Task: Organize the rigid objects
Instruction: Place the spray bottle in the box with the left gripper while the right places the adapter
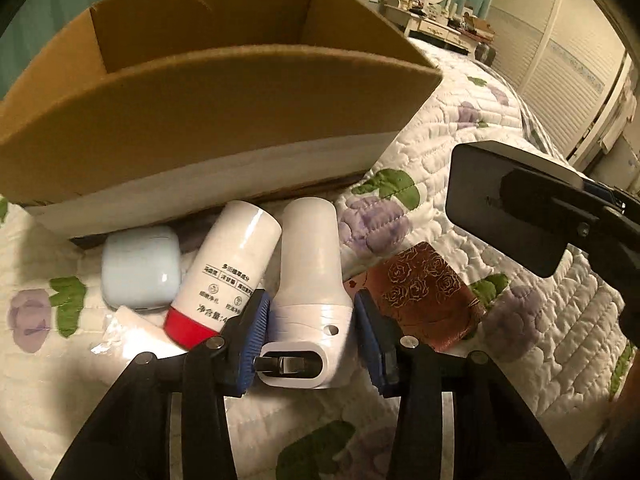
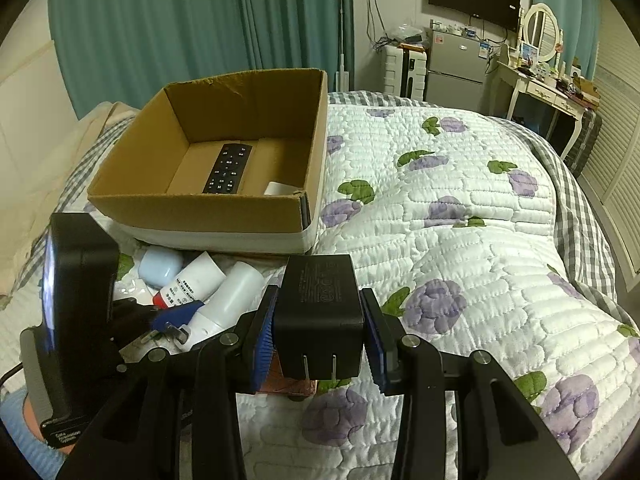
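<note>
My left gripper (image 1: 312,336) has its blue pads around a white plastic device (image 1: 310,280) that lies on the quilt; the left pad touches it, a small gap shows at the right pad. Next to it lie a white bottle with a red cap (image 1: 224,272), a pale blue earbud case (image 1: 140,266) and a brown rose-patterned pouch (image 1: 424,292). My right gripper (image 2: 318,336) is shut on a black power adapter (image 2: 320,312), held above the quilt; it also shows in the left wrist view (image 1: 504,204). The cardboard box (image 2: 192,208) holds a black remote (image 2: 229,168).
The box stands on the floral quilt (image 2: 460,240) just behind the loose items. A small white object (image 2: 278,188) lies in the box's near right corner. A dressing table (image 2: 544,84) and fridge (image 2: 456,68) stand beyond the bed.
</note>
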Tool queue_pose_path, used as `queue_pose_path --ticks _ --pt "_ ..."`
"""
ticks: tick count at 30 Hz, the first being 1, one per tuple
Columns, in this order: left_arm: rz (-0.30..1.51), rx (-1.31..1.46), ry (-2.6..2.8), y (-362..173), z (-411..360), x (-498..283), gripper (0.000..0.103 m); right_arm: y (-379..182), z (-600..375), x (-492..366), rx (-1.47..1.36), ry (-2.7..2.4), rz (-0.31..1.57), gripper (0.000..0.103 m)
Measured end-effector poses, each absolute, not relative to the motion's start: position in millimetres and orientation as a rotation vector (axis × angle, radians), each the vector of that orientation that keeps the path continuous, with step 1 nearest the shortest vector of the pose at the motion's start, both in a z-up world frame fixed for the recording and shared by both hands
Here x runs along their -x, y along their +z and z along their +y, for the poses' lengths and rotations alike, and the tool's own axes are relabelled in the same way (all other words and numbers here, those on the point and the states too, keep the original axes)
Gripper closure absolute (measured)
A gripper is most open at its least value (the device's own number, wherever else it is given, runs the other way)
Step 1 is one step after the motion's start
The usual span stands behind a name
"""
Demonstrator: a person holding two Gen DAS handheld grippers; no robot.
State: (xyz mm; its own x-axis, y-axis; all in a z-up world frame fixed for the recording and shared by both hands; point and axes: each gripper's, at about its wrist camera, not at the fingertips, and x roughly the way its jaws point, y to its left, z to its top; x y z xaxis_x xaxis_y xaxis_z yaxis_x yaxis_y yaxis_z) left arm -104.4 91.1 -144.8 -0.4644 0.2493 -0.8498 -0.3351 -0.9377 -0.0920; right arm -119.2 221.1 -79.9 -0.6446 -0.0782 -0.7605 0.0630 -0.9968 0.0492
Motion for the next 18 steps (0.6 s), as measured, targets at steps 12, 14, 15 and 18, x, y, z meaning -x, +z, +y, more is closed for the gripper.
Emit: queue_pose_path --ticks 12,14,15,18 --pt "0.146 1.108 2.672 -32.6 67.1 54.7 0.059 -25.2 214.6 106.5 -1.105 -2.793 0.001 0.065" --pt "0.142 1.075 2.704 -15.0 59.4 57.0 0.059 -7.4 212.2 107.1 -1.050 -2.796 0.006 0.065" --pt "0.144 1.055 2.728 -4.7 55.4 60.2 0.059 1.8 211.0 108.6 -1.022 -2.796 0.008 0.065" --pt "0.131 1.020 2.759 13.3 47.2 69.3 0.059 25.8 204.3 114.9 -0.944 -2.801 0.039 0.065"
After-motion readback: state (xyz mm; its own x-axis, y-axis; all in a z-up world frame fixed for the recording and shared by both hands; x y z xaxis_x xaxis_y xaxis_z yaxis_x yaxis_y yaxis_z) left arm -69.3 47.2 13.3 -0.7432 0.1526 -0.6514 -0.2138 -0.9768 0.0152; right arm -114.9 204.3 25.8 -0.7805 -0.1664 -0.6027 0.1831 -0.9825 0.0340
